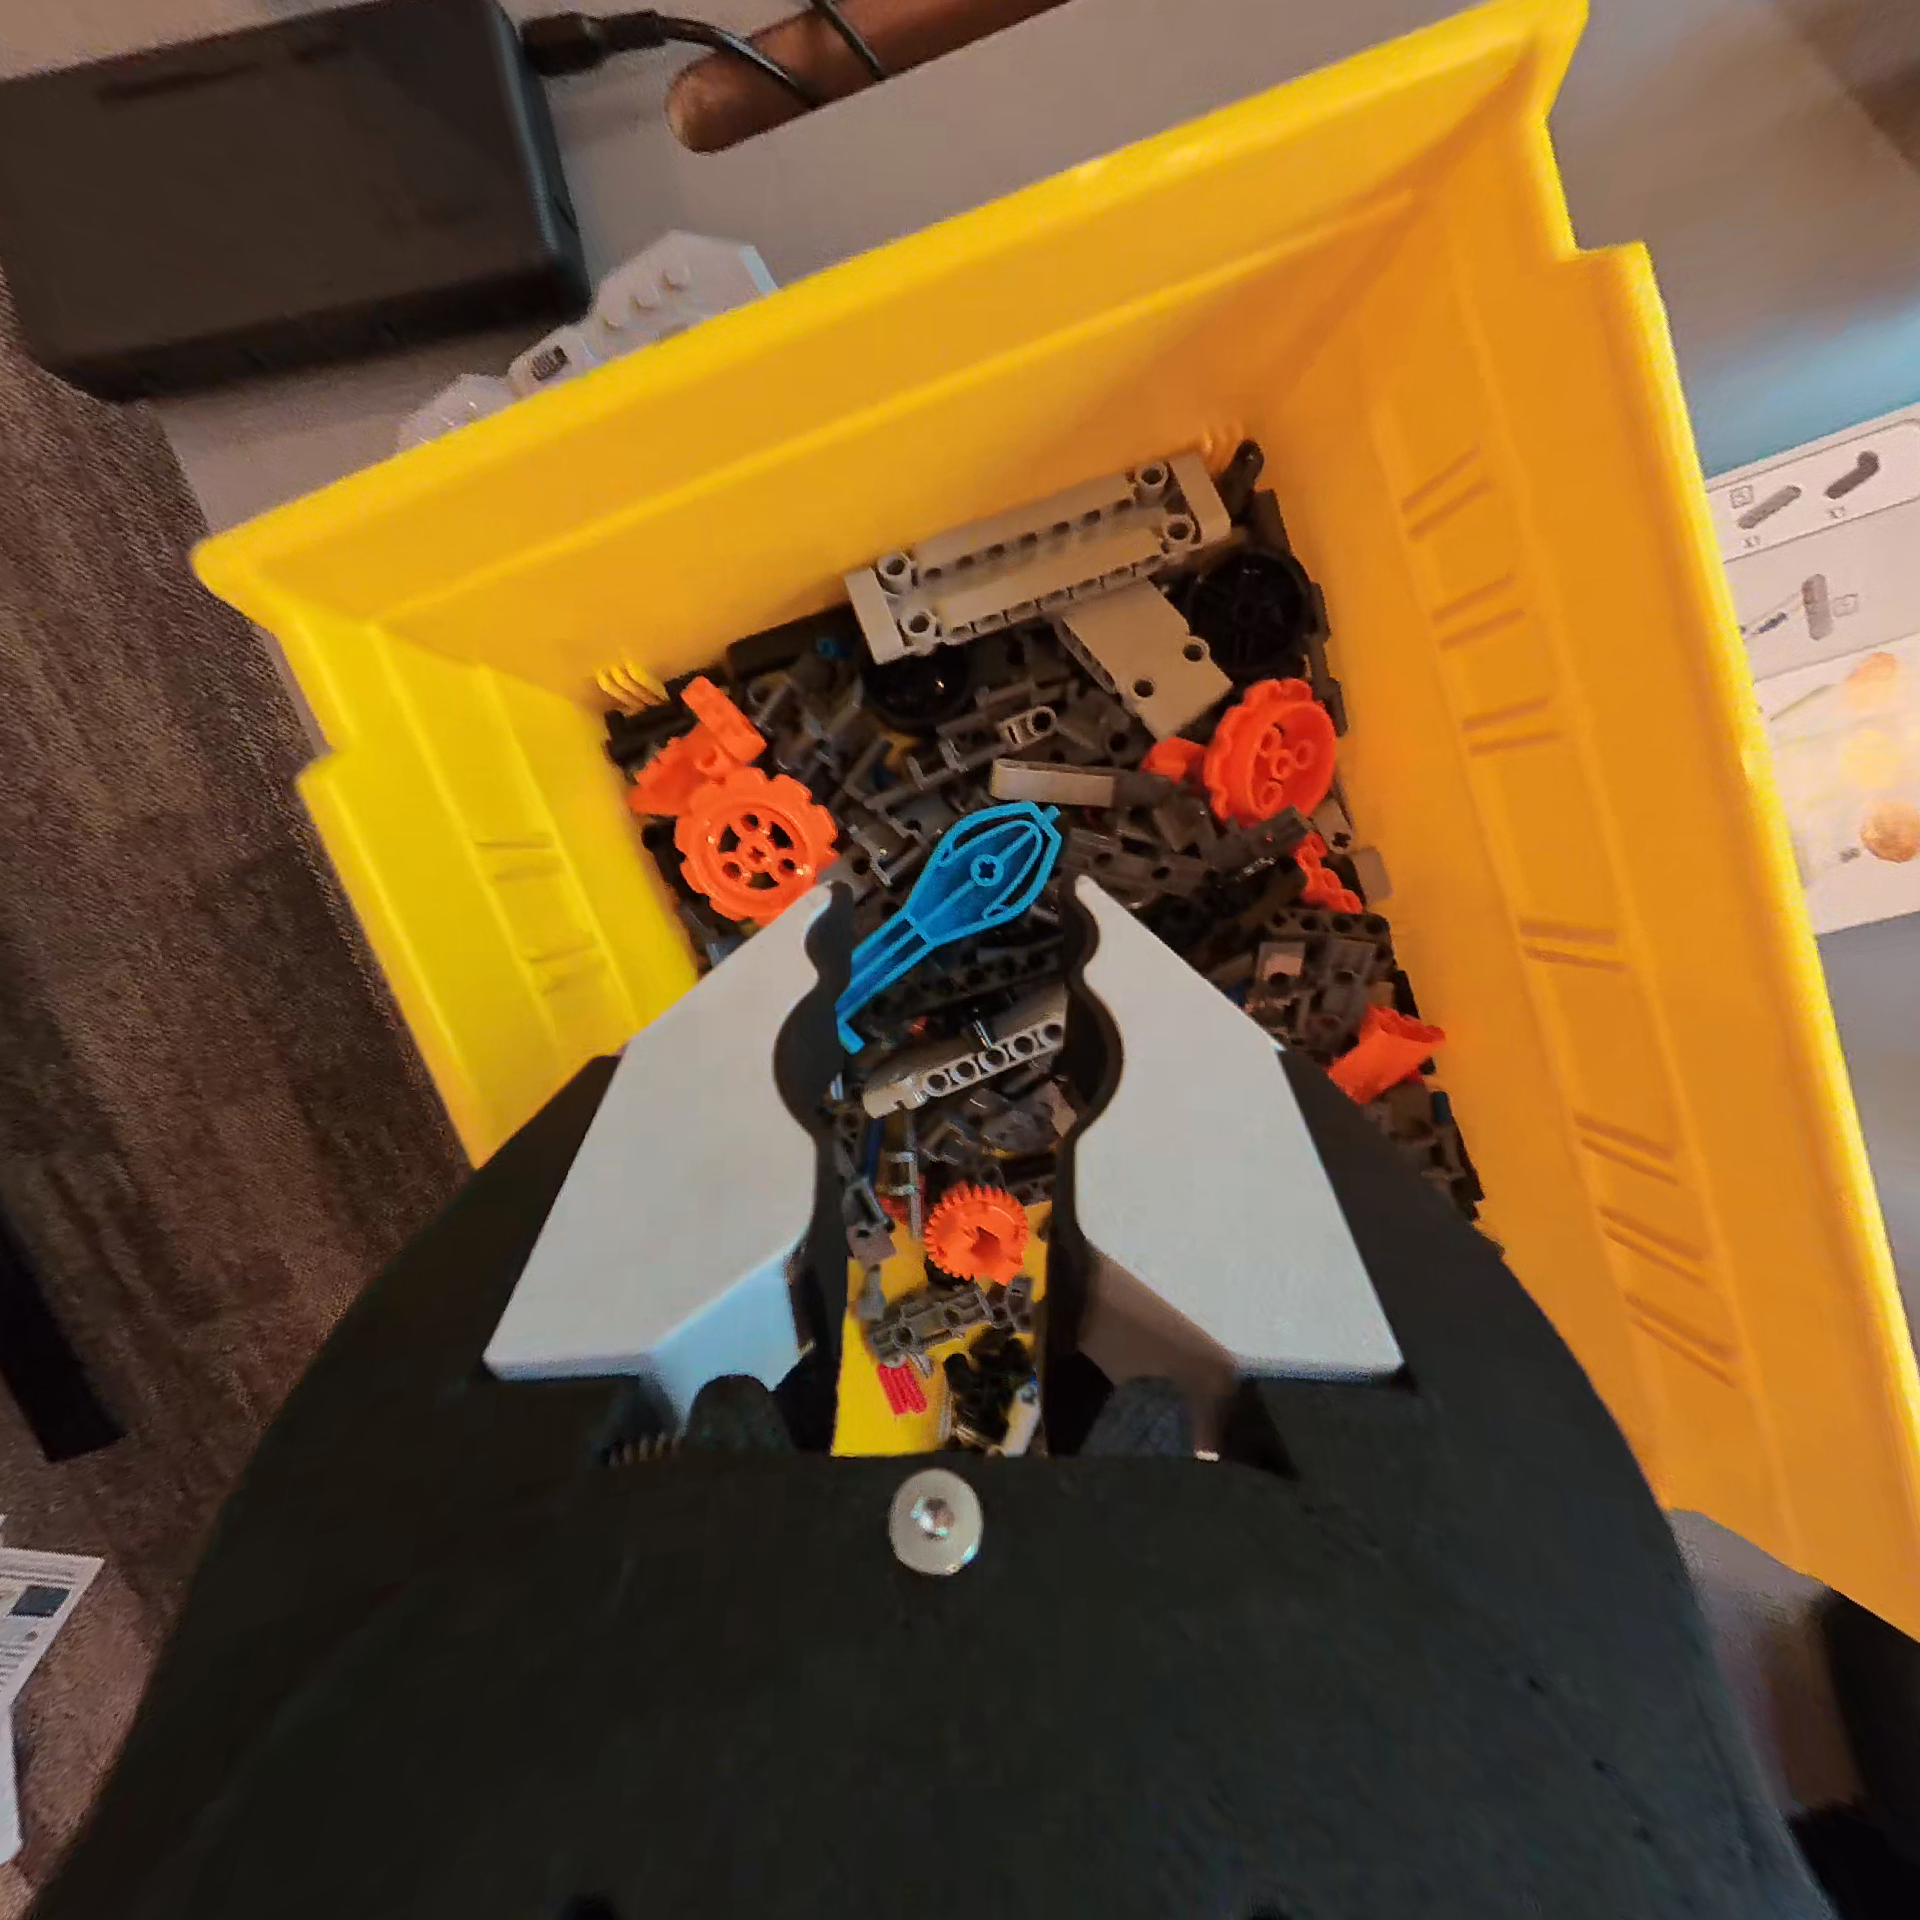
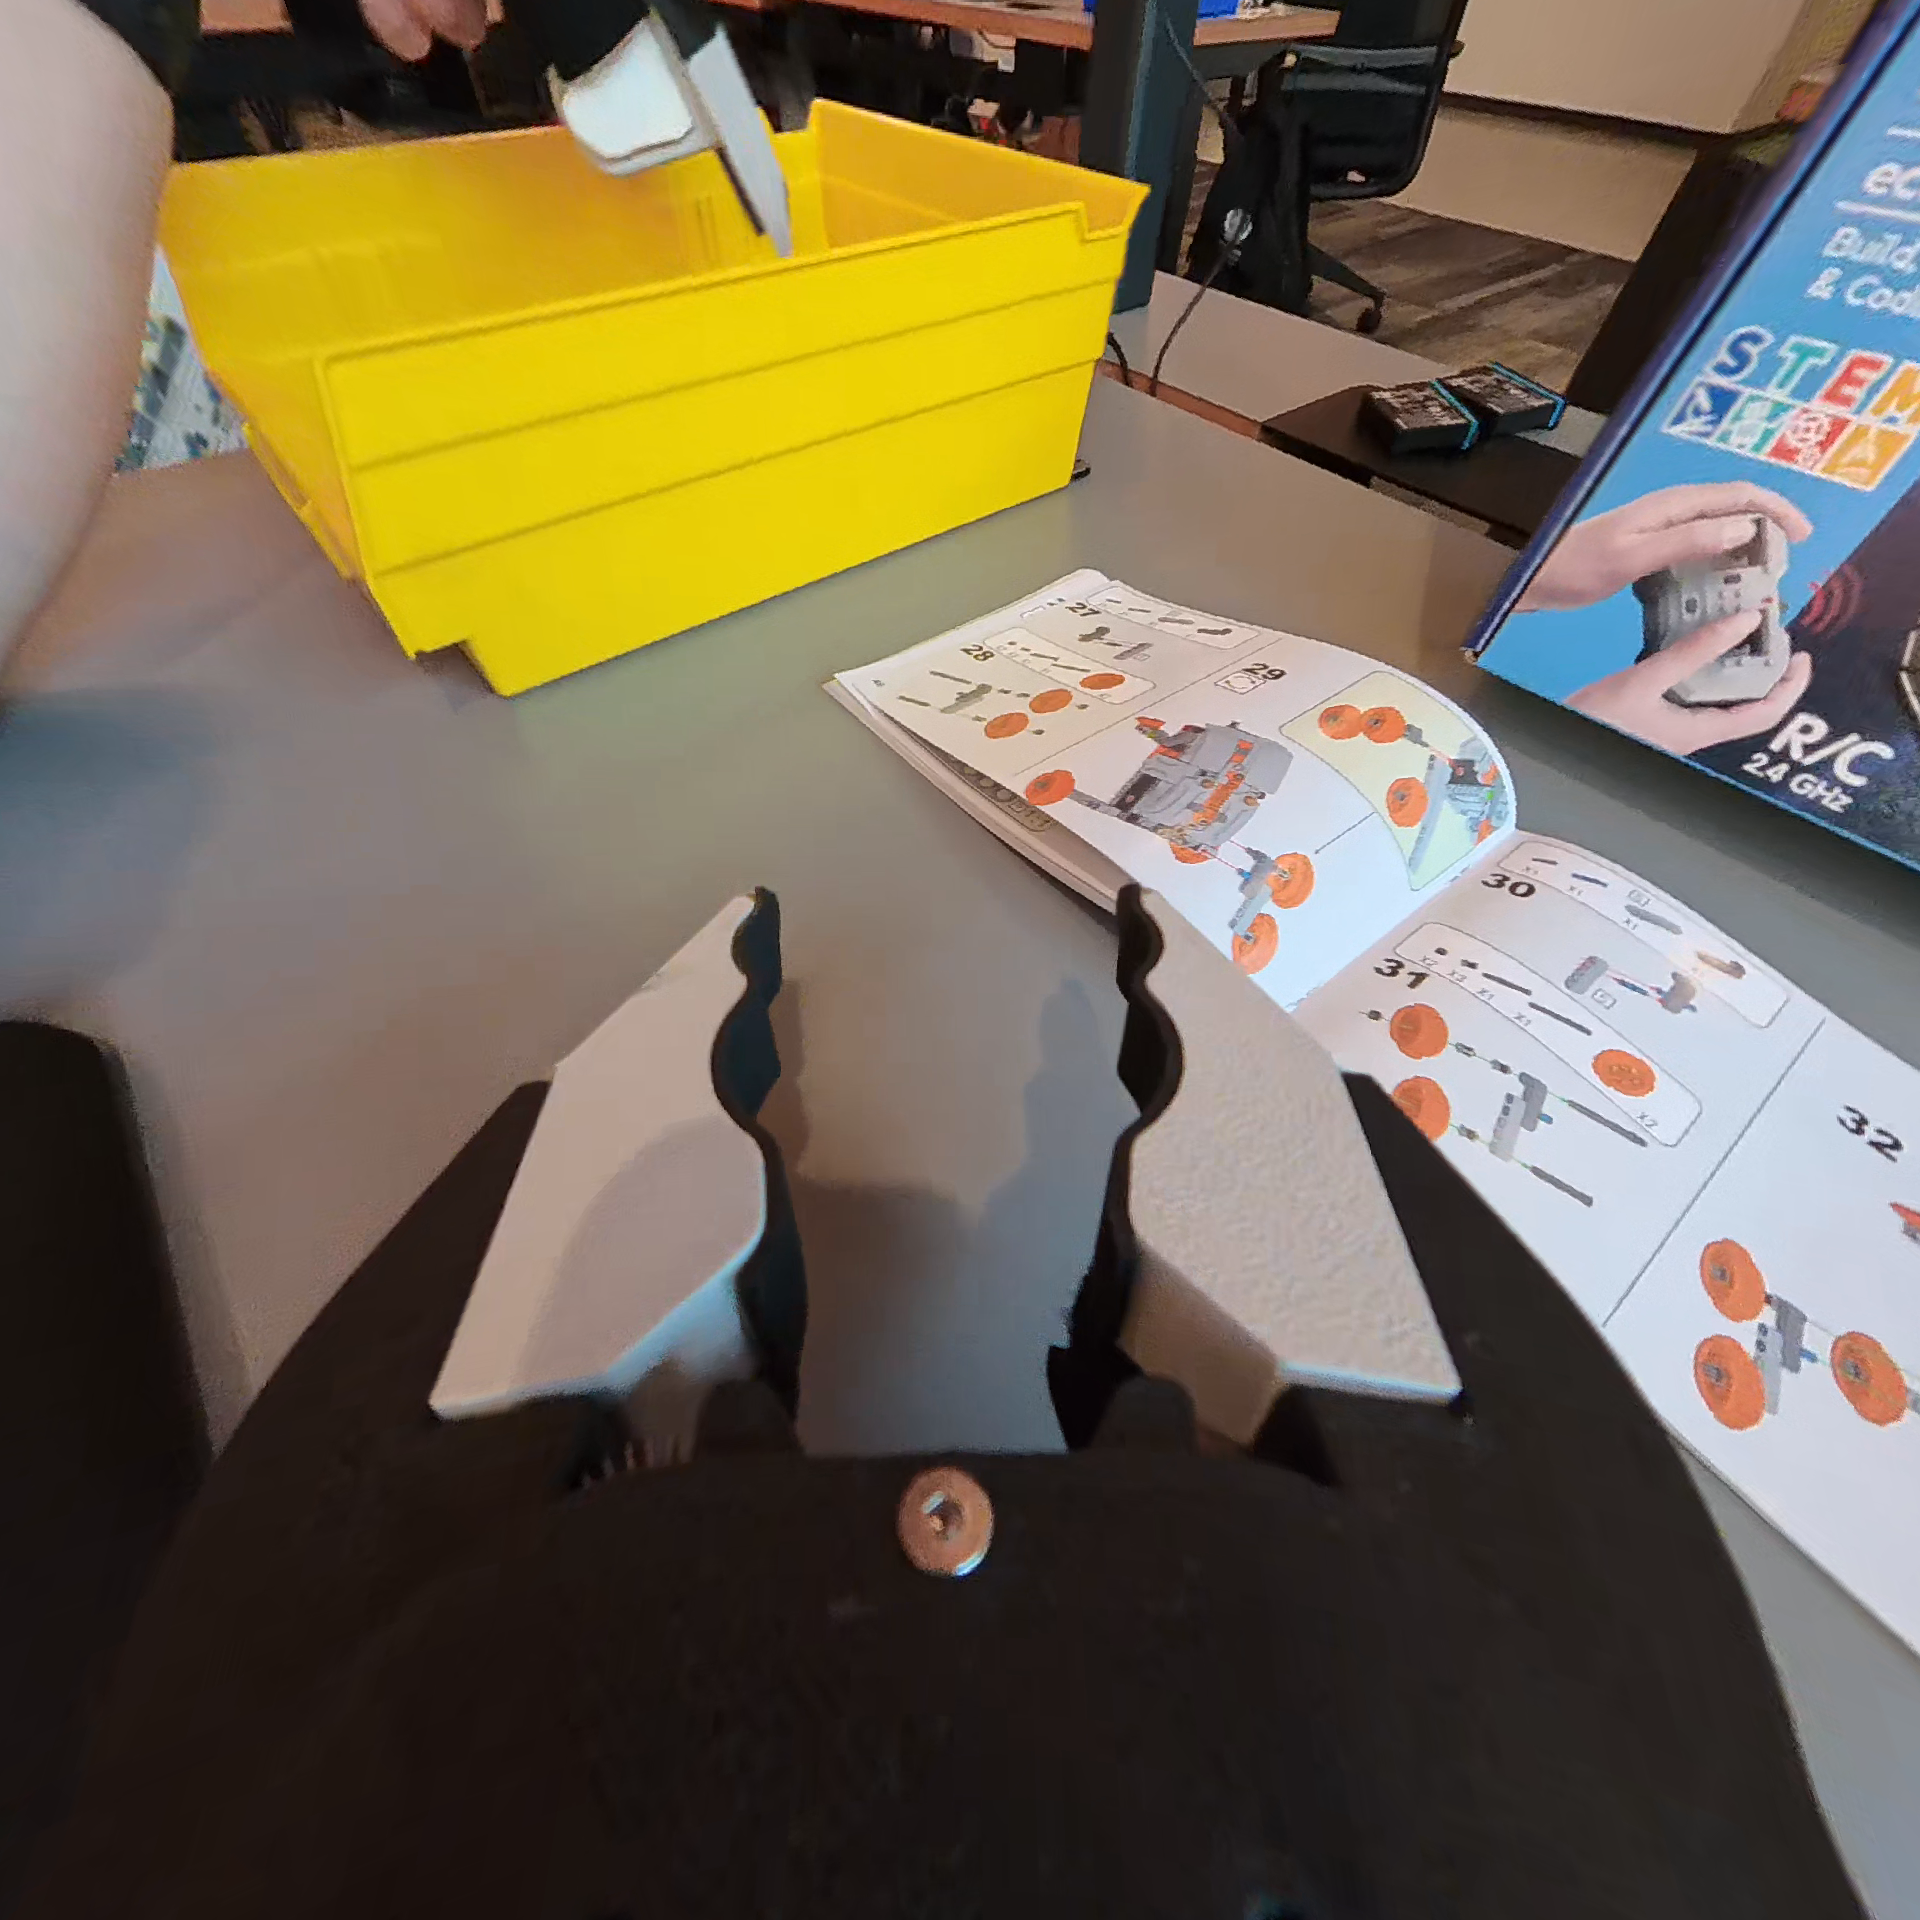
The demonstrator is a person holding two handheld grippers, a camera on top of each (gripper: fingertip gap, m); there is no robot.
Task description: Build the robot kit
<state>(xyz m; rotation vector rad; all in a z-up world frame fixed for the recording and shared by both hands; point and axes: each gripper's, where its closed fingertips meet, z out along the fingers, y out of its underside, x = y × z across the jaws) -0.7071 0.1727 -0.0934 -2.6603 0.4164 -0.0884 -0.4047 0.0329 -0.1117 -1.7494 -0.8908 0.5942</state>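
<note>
My left gripper (image 1: 956, 894) is open and empty, pointing down into a yellow bin (image 1: 831, 436). The bin holds several black, grey and orange building parts. A blue flat tool (image 1: 956, 904) lies on the pile right between my fingertips, not gripped. An orange wheel (image 1: 750, 850) lies left of it and another orange wheel (image 1: 1270, 750) to the right. A grey beam frame (image 1: 1039, 561) lies at the far end. My right gripper (image 2: 945, 904) is open and empty over the grey table (image 2: 623, 831). The bin (image 2: 665, 416) and left gripper (image 2: 717, 135) also show in the right wrist view.
An open instruction booklet (image 2: 1351, 935) lies on the table right of my right gripper; it also shows in the left wrist view (image 1: 1829, 665). A blue product box (image 2: 1745, 468) stands at the far right. A black box (image 1: 270, 177) sits beyond the bin. A forearm (image 2: 62, 312) is at left. Some 35 cm of space lies between my two pairs of fingers. From my left tips it is roughly 5 cm to the orange wheel (image 1: 750, 850); from my right, 40 cm.
</note>
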